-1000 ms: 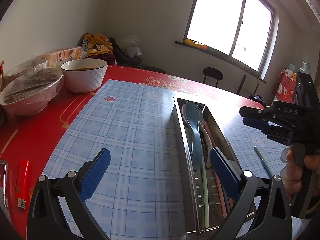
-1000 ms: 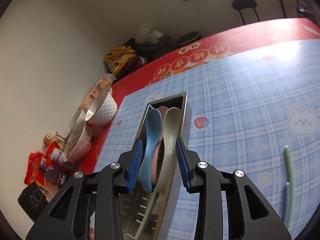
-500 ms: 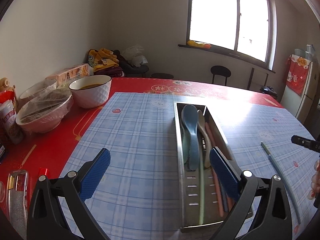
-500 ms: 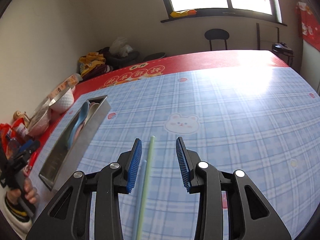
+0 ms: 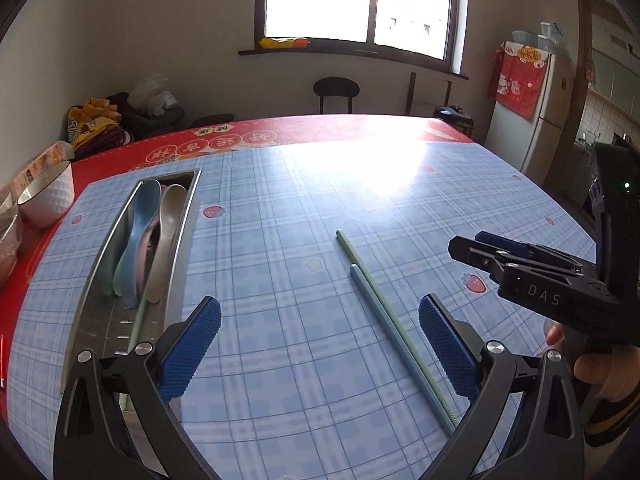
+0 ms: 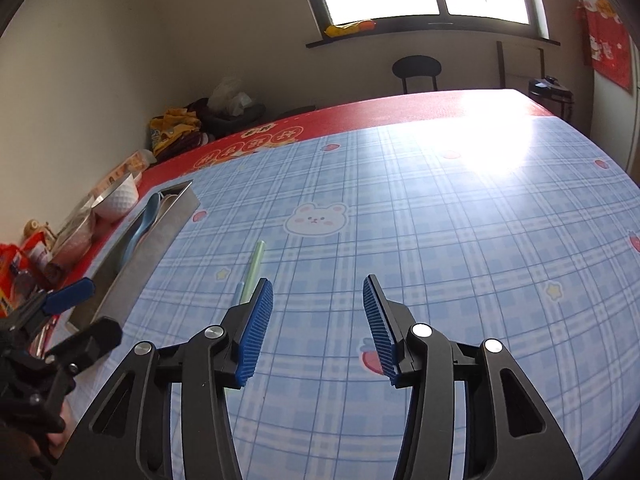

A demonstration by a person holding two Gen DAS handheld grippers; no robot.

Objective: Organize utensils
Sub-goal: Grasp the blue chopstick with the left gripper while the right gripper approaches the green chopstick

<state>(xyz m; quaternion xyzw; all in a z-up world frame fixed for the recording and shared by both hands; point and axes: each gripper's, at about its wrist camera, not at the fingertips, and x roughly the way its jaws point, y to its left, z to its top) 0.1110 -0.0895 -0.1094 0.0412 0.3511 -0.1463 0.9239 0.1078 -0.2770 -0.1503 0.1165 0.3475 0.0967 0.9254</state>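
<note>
**Pick-up of the Remaining Chopsticks**

While the jaws of the right gripper (image 6: 318,320) are opening with nothing between them, the left gripper (image 5: 320,344) is held wide and empty. Two chopsticks (image 5: 384,320) are seen lying side by side on the blue checked mat (image 5: 280,240), just left of the right gripper. Alignment over them is judged necessary next. Spoons (image 5: 152,236) are already stowed in the steel tray (image 5: 184,240). A window (image 5: 356,0) lights the room.

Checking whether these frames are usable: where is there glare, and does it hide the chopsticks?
Left wrist view: window blown out, glare patch on the tablecloth beyond the chopsticks, which stay clear. Right wrist view: glare at far right; chopsticks partly hidden behind a finger, not by glare.
</note>
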